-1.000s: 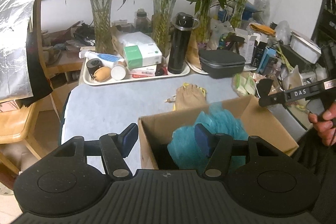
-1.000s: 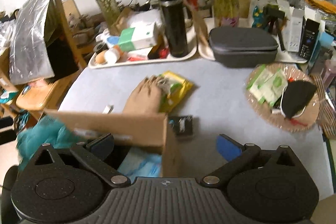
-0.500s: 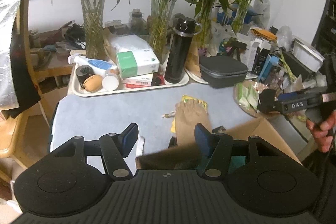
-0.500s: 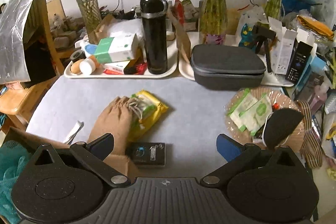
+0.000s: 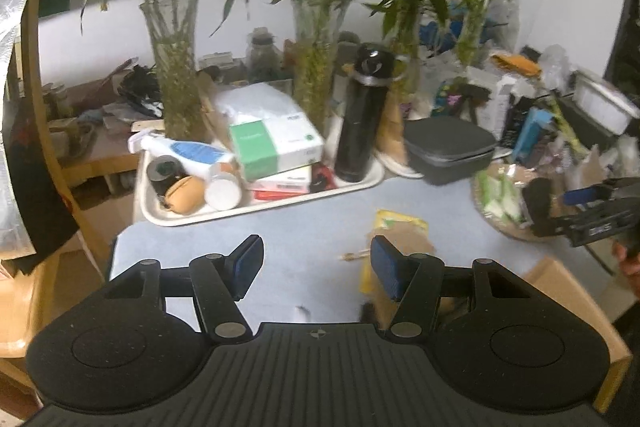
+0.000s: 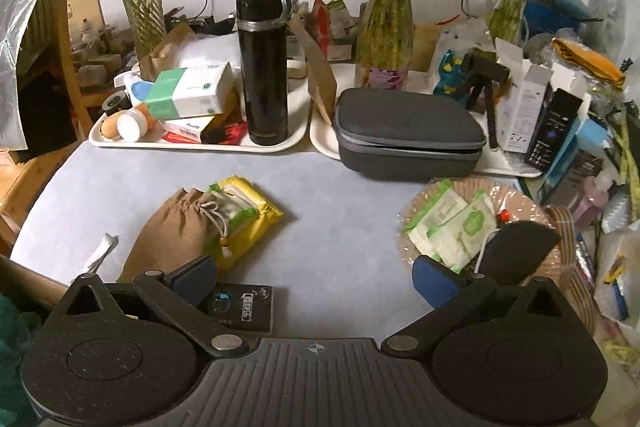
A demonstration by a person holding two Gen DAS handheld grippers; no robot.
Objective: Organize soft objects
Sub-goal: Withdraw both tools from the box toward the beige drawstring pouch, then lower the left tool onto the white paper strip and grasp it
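Soft brown drawstring pouch (image 6: 176,227), possibly cloth, atop glossy yellow packet (image 6: 252,215); both grippers' fingers apart, empty.

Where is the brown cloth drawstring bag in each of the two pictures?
Left wrist view: the brown cloth drawstring bag lies right of centre on the grey table, partly hidden behind the gripper's right finger, over the yellow packet.
Right wrist view: the bag lies lower left of centre, again overlapping the yellow packet.
Shared landmark: the tall black flask on the white tray behind.
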